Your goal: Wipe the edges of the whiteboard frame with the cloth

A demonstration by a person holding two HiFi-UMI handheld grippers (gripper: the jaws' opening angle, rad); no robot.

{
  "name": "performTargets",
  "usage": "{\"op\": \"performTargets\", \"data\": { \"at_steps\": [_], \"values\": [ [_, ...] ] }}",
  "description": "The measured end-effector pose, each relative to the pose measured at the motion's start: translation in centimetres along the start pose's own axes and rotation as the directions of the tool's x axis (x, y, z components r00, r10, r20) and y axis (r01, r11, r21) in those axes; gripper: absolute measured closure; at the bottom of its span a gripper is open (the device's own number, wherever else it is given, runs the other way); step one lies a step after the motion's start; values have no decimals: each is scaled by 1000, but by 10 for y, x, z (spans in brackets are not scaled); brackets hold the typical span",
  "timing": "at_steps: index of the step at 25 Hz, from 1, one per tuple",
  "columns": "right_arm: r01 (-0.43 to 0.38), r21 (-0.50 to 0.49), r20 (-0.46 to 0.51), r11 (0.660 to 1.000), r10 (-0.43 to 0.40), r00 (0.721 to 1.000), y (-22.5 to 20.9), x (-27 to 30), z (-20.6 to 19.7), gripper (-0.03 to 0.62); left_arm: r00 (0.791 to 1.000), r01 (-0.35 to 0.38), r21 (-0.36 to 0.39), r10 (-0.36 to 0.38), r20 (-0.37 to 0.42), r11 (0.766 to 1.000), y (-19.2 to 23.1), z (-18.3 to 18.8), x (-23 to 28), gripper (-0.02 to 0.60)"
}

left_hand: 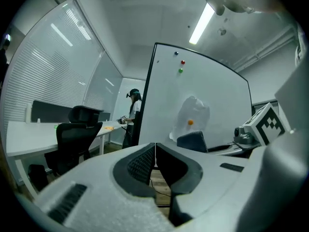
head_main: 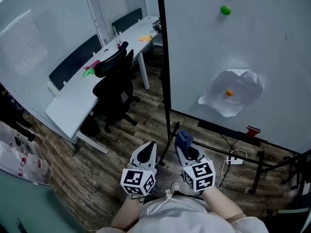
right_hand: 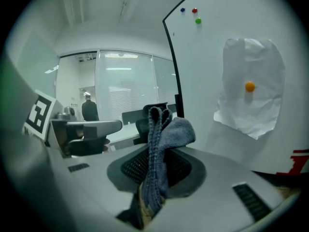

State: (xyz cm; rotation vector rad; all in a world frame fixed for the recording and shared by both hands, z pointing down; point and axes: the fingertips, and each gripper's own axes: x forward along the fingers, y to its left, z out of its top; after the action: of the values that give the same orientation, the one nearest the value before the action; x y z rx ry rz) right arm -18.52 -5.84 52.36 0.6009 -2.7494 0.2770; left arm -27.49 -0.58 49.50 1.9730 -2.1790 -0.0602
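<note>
right gripper [right_hand: 154, 174] clamps cloth [right_hand: 163, 134] | left gripper [left_hand: 155, 153] jaws together | whiteboard frame [head_main: 165, 72] edge near cloth

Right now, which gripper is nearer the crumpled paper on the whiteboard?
Right. The right gripper, shut on the blue cloth, sits below the paper, in front of the whiteboard; the left gripper is left of the board's frame edge, farther off.

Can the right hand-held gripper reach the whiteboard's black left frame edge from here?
Probably yes. The right hand-held gripper is shut on the cloth, and the frame edge stands just ahead with nothing between; the office chair sits off to the left.
</note>
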Motion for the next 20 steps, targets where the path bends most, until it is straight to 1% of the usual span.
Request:
{"op": "performTargets", "data": {
  "at_steps": [6,9,11,15,20],
  "values": [
    [1,-19,-81,1000,-3,997,-44,53,-13,514,996,-29,-19,27,-83,999,23,-24,49,561],
    [37,-20,-137,999,-39,990,-61,79,-26,514,993,-45,-30,42,-109,999,43,-37,70,561],
    [54,-8,-165,998,-55,985,-67,96,-32,514,991,-43,-28,40,-125,999,56,-42,82,561],
    [81,-22,-200,996,-84,976,-78,131,-41,514,987,-4,-17,1,-161,1000,76,-51,111,561],
    [133,-28,-243,991,-135,960,-88,176,-45,514,974,80,-15,-81,-212,997,99,-60,144,561]
  ]
}}
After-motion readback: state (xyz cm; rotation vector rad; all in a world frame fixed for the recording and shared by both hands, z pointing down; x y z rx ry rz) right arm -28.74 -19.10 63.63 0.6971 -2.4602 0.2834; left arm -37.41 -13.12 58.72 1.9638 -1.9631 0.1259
